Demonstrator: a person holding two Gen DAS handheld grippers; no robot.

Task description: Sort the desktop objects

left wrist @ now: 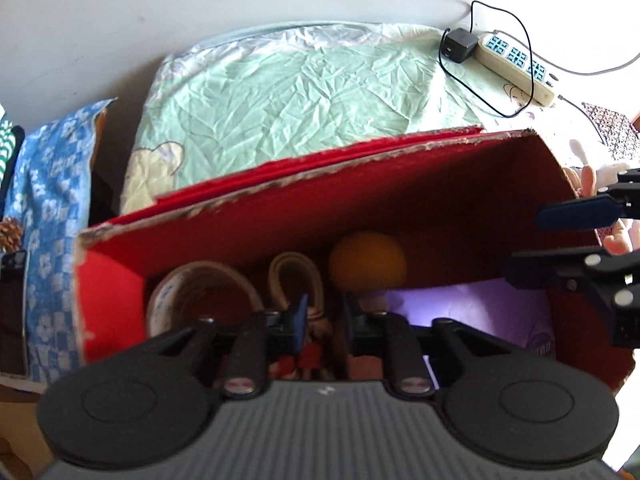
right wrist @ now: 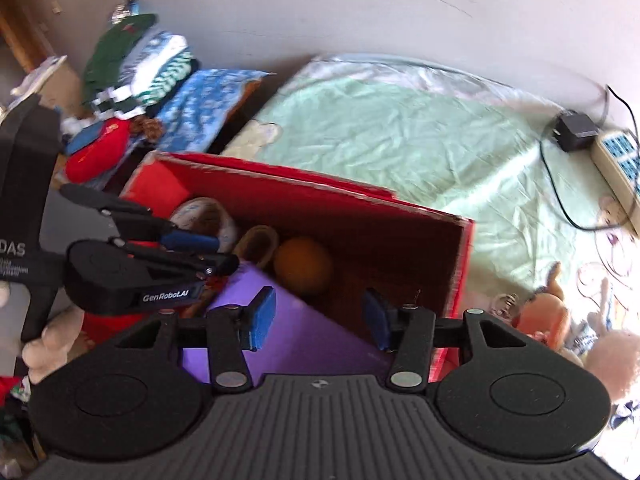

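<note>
A red cardboard box (left wrist: 280,216) sits on a bed with a light green sheet (left wrist: 280,92). Inside the box, by the far wall, lies an orange ball (left wrist: 367,260). At about 9 o'clock from the ball is a small beige loop of strap (left wrist: 294,276), and further that way is a roll of tape (left wrist: 192,300) standing on its edge. A purple thing (right wrist: 304,332) lies flat in the box at about 5 o'clock from the ball. The left gripper (left wrist: 323,322) is down inside the box, just in front of the ball. Its blue pads are a little way apart, and something red and tan sits low between them, but I cannot tell if the pads are touching it. The right gripper (right wrist: 318,316) is over the purple thing, with its two blue pads far apart and nothing between them. At 1 o'clock on the bed lies a white power strip (left wrist: 518,66) with a black charger (left wrist: 459,45) plugged in. Soft plush toys (right wrist: 568,320) lie on the bed at 3 o'clock from the box. Folded clothes (right wrist: 136,64) are piled at 10 o'clock.
</note>
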